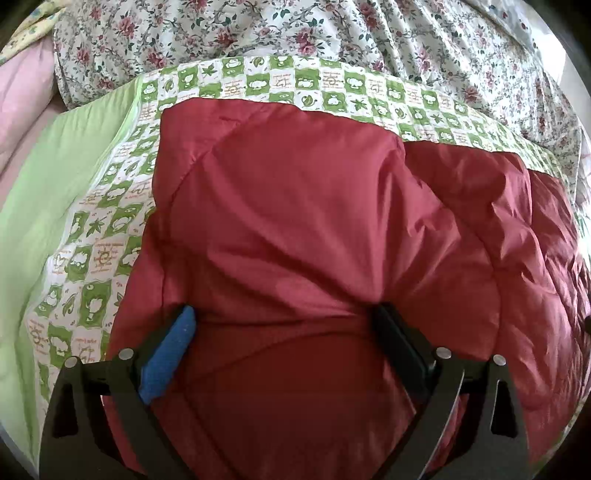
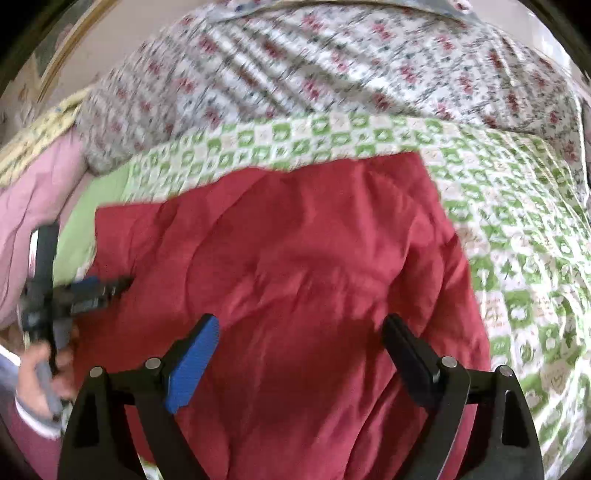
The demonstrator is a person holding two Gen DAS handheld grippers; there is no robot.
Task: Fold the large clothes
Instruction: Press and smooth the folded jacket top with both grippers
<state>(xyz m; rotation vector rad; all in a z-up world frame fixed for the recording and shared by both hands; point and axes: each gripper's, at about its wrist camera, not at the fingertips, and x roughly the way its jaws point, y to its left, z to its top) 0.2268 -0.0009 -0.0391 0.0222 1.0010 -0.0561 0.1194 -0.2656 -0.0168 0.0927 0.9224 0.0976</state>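
Observation:
A large red quilted garment (image 1: 314, 221) lies folded on a green-and-white checked sheet (image 1: 110, 206). My left gripper (image 1: 284, 314) is open, its blue pad and black pad pressed against the red fabric on either side of a raised bulge, not clamped on it. In the right wrist view the same red garment (image 2: 295, 277) fills the middle. My right gripper (image 2: 299, 325) is open and empty just above it. The left gripper (image 2: 92, 288) also shows at the garment's left edge, held by a hand.
A floral quilt (image 1: 332, 33) is bunched along the far side of the bed. A pink pillow (image 1: 22, 92) and plain green fabric (image 1: 55, 184) lie at the left. The checked sheet (image 2: 517, 240) extends to the right of the garment.

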